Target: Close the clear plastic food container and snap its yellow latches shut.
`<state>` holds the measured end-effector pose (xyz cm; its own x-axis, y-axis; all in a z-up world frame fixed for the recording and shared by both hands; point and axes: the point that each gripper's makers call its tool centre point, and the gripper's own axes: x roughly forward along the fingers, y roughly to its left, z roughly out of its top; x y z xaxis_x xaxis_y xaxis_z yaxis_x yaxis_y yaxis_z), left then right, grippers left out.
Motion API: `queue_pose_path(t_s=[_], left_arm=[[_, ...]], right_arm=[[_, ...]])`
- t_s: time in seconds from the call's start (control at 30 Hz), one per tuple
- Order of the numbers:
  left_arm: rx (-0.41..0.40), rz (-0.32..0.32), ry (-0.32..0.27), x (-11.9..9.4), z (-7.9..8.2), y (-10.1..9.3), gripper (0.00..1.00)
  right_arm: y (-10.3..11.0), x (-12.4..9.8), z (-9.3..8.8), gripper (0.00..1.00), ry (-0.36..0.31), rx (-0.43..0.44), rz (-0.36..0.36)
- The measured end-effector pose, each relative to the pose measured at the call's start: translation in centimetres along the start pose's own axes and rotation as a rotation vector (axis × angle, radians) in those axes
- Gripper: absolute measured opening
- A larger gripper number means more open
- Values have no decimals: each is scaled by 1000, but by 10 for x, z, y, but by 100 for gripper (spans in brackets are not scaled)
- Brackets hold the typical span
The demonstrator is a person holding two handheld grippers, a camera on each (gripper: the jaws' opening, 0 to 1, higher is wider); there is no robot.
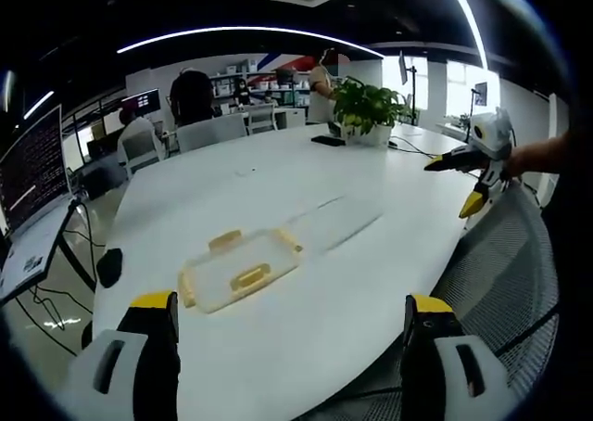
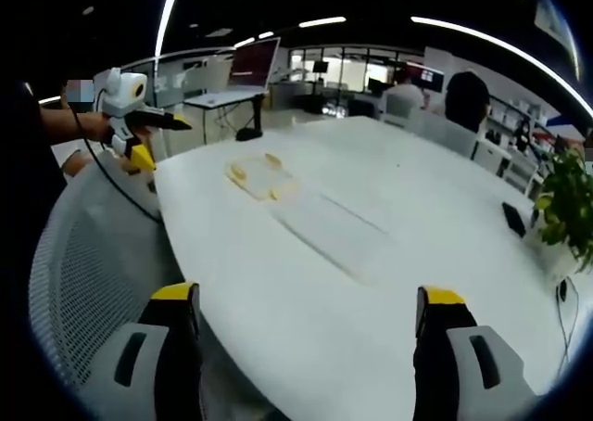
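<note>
A clear plastic container part with yellow latches [image 1: 241, 271] lies on the white table [image 1: 278, 171], just ahead of my left gripper [image 1: 292, 324], whose jaws stand wide open and hold nothing. A second clear flat piece [image 1: 332, 221] lies beside it, farther along the table; I cannot tell which is lid and which is base. The right gripper [image 1: 459, 182], held by a hand, hovers open over the table's right edge. From the right gripper view, the latched piece [image 2: 262, 178] and the clear piece [image 2: 335, 228] lie ahead of my open right gripper [image 2: 306, 324], with the left gripper [image 2: 153, 133] at far left.
A potted plant [image 1: 366, 110] and a dark phone [image 1: 328, 141] sit at the table's far end. A grey mesh chair [image 1: 505, 273] stands at the near edge. Office chairs [image 1: 211, 132], a monitor [image 1: 35, 166], a laptop on a desk [image 2: 250, 69] and seated people surround the table.
</note>
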<state>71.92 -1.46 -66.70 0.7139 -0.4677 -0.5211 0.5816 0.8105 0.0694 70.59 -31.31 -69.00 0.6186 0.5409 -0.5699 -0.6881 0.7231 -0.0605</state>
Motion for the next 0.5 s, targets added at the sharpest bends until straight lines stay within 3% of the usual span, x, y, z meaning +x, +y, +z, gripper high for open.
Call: queue_pose_path(t_s=[0.5], left_arm=[[-10, 5, 15, -2, -3, 1, 99]], right_arm=[[0, 1, 1, 95, -2, -1, 5]])
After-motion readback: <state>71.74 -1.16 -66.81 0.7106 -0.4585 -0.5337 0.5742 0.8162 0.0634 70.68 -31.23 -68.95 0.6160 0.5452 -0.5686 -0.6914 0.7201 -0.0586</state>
